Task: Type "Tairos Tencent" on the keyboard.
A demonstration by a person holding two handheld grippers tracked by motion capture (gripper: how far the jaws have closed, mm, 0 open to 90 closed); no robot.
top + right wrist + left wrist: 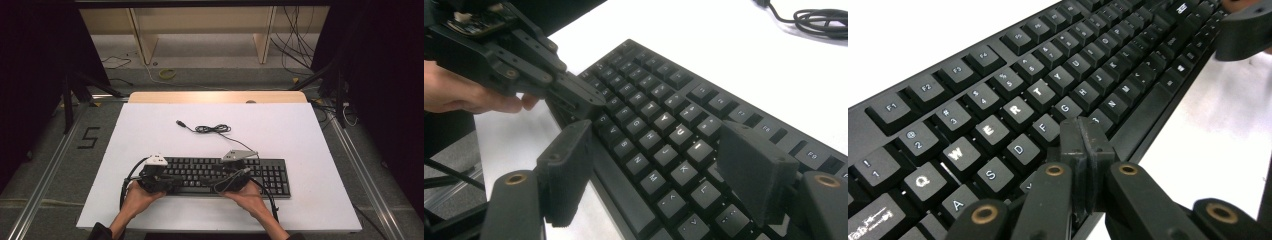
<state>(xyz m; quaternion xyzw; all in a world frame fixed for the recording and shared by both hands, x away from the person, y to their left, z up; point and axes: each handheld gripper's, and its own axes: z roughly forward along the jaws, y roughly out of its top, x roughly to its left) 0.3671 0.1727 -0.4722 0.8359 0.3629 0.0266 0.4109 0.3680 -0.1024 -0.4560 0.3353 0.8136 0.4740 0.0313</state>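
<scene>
The left gripper, its jaws pressed together with nothing between them, is hovering at the near-left part of the keyboard, its tip over the keys around C and V and the left end of the space bar. Judging from this, the person is typing with the closed tip. To do this well, the tip is best brought straight down on the middle of one key, pressed lightly and lifted cleanly, so that neighbouring keys are not caught.

The right gripper is sitting with its jaws wide apart and empty over the middle letter keys, around J, K and M. With its pads spread like that it could brush several keys at once, so it is safer kept clear or closed before pressing.

The keyboard is a black full-size one with white legends and a number pad, lying square along the near edge of the white counter. Farther back, its black cable is lying loosely bundled, with the USB plug unconnected.
</scene>
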